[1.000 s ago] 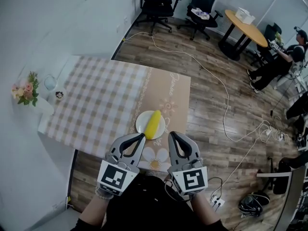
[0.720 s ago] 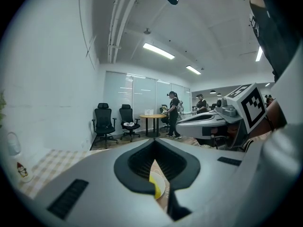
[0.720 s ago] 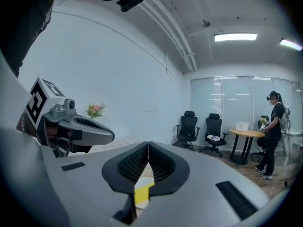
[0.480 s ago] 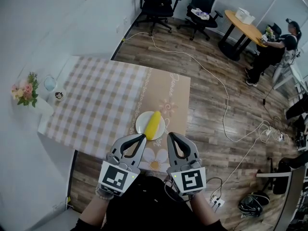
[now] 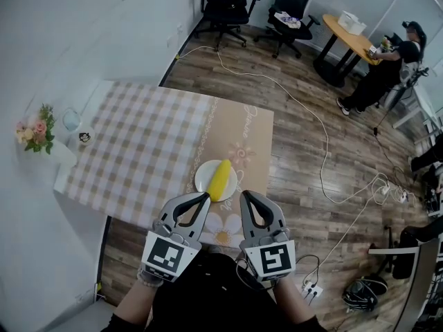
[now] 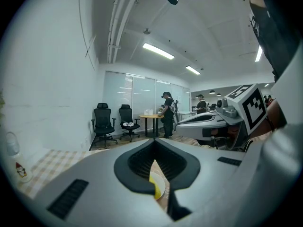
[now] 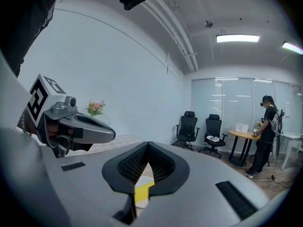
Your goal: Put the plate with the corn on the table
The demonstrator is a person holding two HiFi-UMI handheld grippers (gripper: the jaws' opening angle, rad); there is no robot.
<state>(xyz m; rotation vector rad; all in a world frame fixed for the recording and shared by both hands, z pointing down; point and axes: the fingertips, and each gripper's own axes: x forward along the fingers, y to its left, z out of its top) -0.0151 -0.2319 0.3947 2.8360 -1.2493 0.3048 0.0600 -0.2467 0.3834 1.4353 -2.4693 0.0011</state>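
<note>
The white plate (image 5: 201,176) with the corn cob (image 5: 221,178) sat on the table (image 5: 138,151), toward its near edge. The left gripper (image 5: 203,198) and right gripper (image 5: 244,196) hovered just short of it, both closed on nothing. A forward nudge could probably shove the plate or roll the cob off.

Two black office chairs (image 5: 228,2) are standing near the white wall (image 5: 90,26), and a white cable (image 5: 315,120) is trailing across the wood floor (image 5: 304,61). A person (image 5: 377,68) is standing at a round wooden table (image 5: 353,39). Strip lights (image 6: 158,51) are glowing overhead.
</note>
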